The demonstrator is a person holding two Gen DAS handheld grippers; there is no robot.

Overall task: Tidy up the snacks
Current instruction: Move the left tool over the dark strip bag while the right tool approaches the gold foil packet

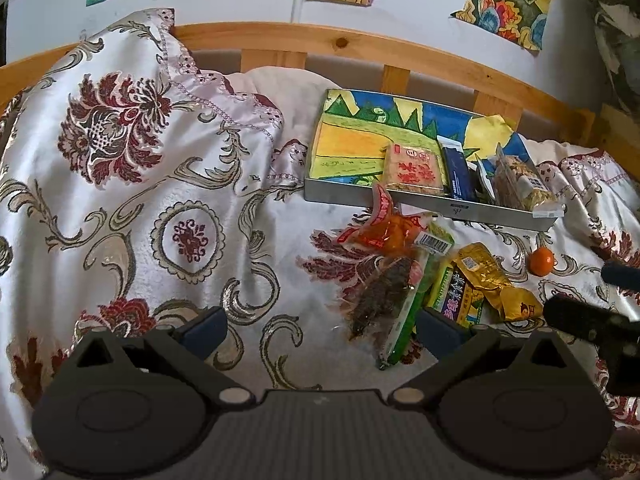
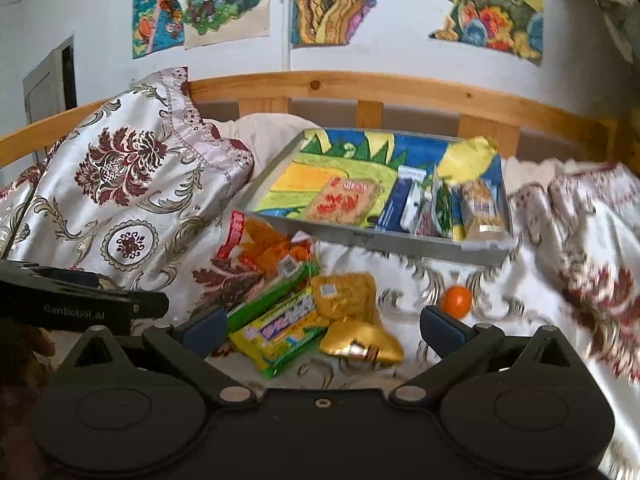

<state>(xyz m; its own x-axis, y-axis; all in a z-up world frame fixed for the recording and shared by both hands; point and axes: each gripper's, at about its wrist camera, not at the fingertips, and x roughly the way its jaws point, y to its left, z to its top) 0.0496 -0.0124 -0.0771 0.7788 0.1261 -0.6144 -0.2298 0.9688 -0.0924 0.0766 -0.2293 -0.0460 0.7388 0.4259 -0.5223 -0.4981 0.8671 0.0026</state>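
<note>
Both the left tongs (image 1: 320, 322) and right tongs (image 2: 322, 322) hover spread and empty over loose snack packets (image 2: 280, 328) heaped on the bed (image 1: 160, 200), just near of the half-filled tray (image 1: 400, 200), apparently ready to carry one in.

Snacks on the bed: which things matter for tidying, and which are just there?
Part of the job:
- grey metal tray
- loose green-yellow wrapped bar
- crinkled gold foil packets
- small orange fruit

Just there:
- floral satin pillow
- colourful wall drawings

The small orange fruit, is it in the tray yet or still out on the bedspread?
Out. The orange fruit lies on the bedspread, in front of the tray, apart from its wall.
</note>
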